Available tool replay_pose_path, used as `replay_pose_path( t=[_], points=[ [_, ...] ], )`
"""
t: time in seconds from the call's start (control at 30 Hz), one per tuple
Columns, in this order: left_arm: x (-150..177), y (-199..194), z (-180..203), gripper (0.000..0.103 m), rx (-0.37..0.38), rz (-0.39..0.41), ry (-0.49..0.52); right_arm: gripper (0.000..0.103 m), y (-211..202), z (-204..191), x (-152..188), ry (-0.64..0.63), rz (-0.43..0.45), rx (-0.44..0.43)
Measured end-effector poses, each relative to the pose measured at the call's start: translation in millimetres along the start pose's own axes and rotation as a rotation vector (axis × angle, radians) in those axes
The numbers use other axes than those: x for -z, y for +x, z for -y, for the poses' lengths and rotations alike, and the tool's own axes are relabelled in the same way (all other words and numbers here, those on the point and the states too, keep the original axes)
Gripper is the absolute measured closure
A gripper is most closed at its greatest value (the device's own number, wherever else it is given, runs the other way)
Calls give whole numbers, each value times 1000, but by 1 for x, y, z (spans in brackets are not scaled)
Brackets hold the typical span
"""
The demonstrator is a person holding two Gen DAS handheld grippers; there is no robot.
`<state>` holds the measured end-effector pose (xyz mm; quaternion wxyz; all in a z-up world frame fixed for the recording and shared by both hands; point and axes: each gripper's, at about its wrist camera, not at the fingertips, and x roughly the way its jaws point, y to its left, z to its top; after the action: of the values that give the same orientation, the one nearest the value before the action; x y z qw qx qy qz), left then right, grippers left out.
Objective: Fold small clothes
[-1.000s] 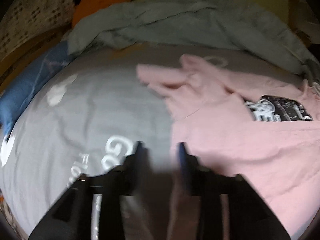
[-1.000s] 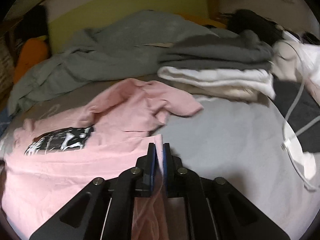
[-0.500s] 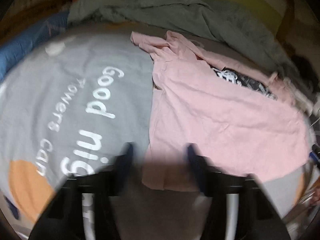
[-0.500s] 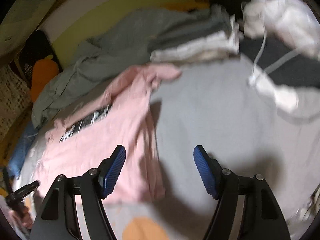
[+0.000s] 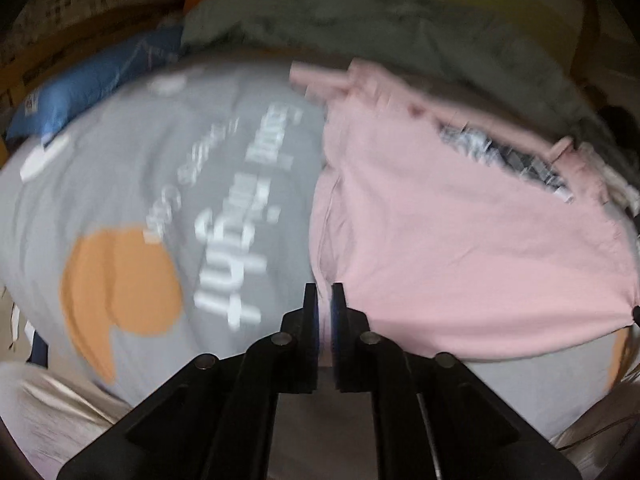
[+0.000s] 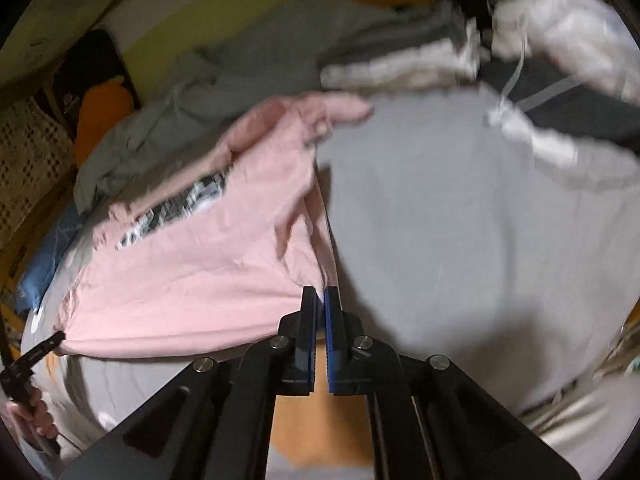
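A pink T-shirt [image 5: 460, 240] with a black-and-white print lies spread on the grey bed cover [image 5: 160, 200], its hem toward me. My left gripper [image 5: 325, 292] pinches the hem's left corner; pink cloth shows in the narrow gap and the jaws are opening slightly. In the right wrist view the shirt [image 6: 200, 280] stretches leftward from my right gripper [image 6: 321, 294], which is shut on the hem's right corner. Each gripper shows in the other's view, the left gripper [image 6: 56, 338] and the right gripper [image 5: 636, 314] at the taut hem's ends.
A crumpled grey-green blanket [image 5: 360, 28] lies behind the shirt, with a blue pillow [image 5: 100, 80] at far left. A stack of folded clothes [image 6: 400, 68] and a white corded garment [image 6: 560, 32] sit at back right. A hand [image 6: 36, 412] holds the left tool.
Half a second ago both grippers stood open above the shirt. Both have now come down to the near hem and closed on its two corners.
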<state>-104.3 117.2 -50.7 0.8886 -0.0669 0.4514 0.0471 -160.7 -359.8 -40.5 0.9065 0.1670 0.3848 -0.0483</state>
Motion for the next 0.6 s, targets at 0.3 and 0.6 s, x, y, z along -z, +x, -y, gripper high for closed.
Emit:
replay_pose_path(
  t=[0.3, 0.6],
  points=[
    [-8, -43, 13, 29, -106, 184, 25, 48, -30, 7, -3, 33, 183, 190],
    [-35, -41, 86, 2, 61, 183, 127, 39, -18, 12, -3, 88, 114, 57]
  ],
)
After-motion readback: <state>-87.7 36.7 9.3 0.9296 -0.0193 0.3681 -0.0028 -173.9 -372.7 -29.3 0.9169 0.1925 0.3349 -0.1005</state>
